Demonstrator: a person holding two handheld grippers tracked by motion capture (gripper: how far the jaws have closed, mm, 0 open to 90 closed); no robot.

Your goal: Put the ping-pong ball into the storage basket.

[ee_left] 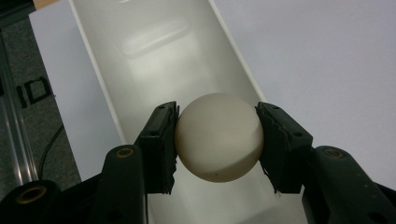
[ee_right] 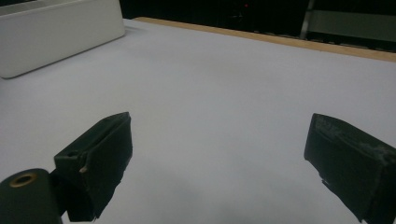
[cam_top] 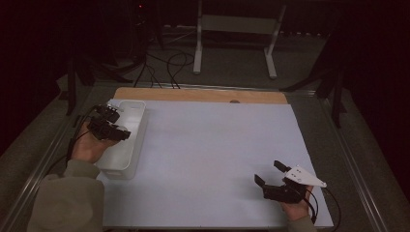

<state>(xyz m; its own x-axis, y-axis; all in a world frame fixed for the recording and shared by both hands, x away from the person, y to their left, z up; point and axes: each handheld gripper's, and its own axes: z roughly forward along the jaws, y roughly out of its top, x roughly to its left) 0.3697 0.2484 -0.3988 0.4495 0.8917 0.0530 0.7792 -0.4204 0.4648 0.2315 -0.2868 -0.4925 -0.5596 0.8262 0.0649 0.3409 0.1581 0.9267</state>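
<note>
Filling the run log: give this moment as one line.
left gripper: shut on round white ball | over long white plastic bin | right gripper: open, empty

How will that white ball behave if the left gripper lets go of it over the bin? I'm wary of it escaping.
The white ball is round and smooth, so it would probably roll along the white bin, whose walls should contain it. Its matte shell looks stiff and likely light. The left gripper holds it by two small contact patches, so it may slip.

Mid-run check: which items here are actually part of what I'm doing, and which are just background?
In play:
- white ball, clamped in the left gripper
- white bin beneath it

Background:
- right gripper, open over bare table sheet
- white stand and cables behind the table
</note>
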